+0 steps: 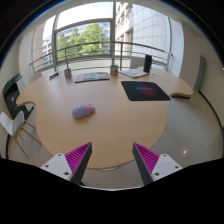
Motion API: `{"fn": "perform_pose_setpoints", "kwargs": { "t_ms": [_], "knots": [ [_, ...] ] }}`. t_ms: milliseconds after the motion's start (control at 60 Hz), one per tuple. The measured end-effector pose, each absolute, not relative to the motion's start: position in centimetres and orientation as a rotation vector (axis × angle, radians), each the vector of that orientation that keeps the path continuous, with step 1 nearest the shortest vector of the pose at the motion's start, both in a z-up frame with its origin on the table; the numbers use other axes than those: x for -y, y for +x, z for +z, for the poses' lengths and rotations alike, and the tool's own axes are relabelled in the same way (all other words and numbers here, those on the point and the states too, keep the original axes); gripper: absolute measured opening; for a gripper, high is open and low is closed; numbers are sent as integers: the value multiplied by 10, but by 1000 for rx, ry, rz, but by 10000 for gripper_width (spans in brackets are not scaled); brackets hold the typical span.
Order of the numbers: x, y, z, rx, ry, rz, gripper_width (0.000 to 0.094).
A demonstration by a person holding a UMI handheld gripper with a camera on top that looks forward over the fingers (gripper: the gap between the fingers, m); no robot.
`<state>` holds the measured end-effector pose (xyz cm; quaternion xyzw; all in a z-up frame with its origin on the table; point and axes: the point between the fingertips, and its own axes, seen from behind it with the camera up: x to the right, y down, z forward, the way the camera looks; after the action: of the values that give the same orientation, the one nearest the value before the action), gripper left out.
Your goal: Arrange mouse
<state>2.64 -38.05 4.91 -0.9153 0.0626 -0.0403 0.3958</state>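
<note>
Gripper [111, 160] open, nothing btwn | 1 mouse [83, 111] | 1 mousepad [145, 91]

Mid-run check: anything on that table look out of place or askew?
Yes: the mouse lies on bare table, well apart from the dark mouse pad. The gripper, jaws open, holds nothing.

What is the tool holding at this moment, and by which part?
Nothing is held. The tool is open with only bare table between its fingers. The mouse lies on the table beyond them, apart from the dark mouse pad.
</note>
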Motion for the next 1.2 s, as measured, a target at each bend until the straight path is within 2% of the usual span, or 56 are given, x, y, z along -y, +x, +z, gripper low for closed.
{"fn": "perform_pose_setpoints", "kwargs": {
  "t_ms": [300,467,717,933,967,1017,1100,1200],
  "knots": [
    [263,-97,11,-24,-2269,26,850],
    [210,-107,-12,-74,-2300,-20,848],
    [157,-100,-18,-133,-2302,-83,845],
    [118,-92,-16,-114,-2292,-73,726],
    [112,-89,-18,-101,-2292,-66,690],
    [107,-89,-17,-75,-2288,-59,580],
    [103,-90,-19,-12,-2282,-33,551],
    [102,-94,-18,51,-2289,7,473]
  ]
}}
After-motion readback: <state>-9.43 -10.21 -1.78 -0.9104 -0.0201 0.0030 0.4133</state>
